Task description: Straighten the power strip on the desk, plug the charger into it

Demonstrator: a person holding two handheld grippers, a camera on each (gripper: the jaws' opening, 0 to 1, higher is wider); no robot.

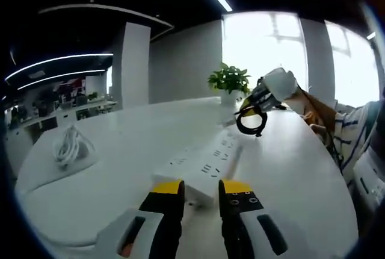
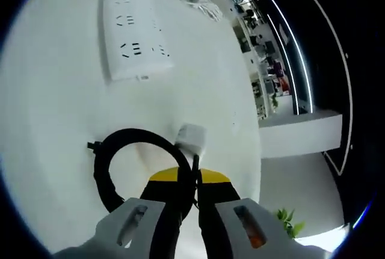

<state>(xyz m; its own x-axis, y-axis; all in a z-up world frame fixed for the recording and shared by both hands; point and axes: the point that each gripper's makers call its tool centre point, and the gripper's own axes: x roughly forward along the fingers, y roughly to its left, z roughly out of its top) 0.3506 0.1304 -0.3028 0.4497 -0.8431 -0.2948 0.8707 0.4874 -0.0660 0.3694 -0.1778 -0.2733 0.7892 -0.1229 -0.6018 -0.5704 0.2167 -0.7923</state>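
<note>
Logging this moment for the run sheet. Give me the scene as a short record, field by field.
surface: white desk
power strip: white, flat on the desk, sockets up, nothing plugged in
charger: white, with looped black cable, held above the desk
right gripper: shut on the charger
left gripper: open, jaws at the strip's near end
spare cable: white coil lying apart from the strip
background: potted plant at the desk's far end
</note>
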